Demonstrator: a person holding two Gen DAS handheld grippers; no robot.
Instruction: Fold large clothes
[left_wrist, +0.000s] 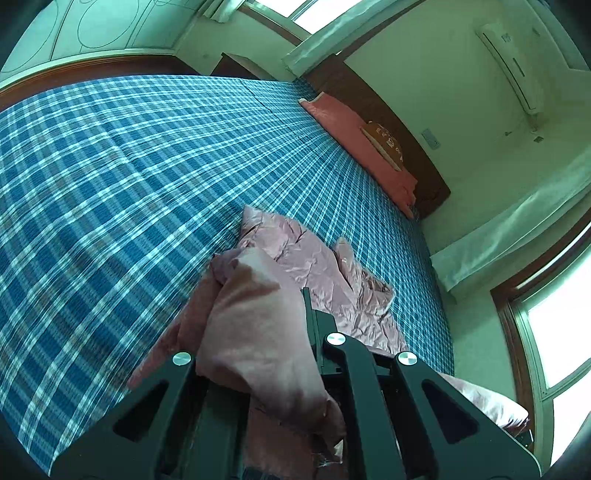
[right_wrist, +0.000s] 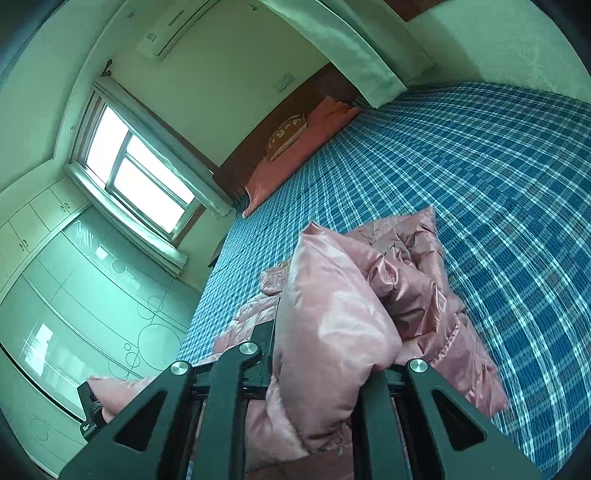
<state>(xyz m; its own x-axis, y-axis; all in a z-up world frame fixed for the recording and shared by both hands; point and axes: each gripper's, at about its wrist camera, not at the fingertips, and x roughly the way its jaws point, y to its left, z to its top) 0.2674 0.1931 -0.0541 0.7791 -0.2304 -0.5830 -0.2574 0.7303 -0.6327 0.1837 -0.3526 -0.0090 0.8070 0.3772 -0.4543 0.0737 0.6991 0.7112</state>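
Pink padded jacket (left_wrist: 258, 332) on blue plaid bed (left_wrist: 110, 166), left gripper (left_wrist: 295, 314) and right gripper (right_wrist: 295, 332) jaws clamped on its folds

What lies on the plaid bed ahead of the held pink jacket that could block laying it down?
Nothing visible. Both grippers, left and right, clamp the pink jacket; the bedspread beyond is bare. The pillow stays at the headboard.

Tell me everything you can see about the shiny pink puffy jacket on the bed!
The pink puffer jacket looks satiny and padded, with stitched quilting and many creases. It lies crumpled on the blue plaid bedsheet, partly lifted. The left tool is shut on one bunched puffy part, and the right tool is shut on another. The rest trails onto the sheet in loose folds. I cannot tell sleeves from body.
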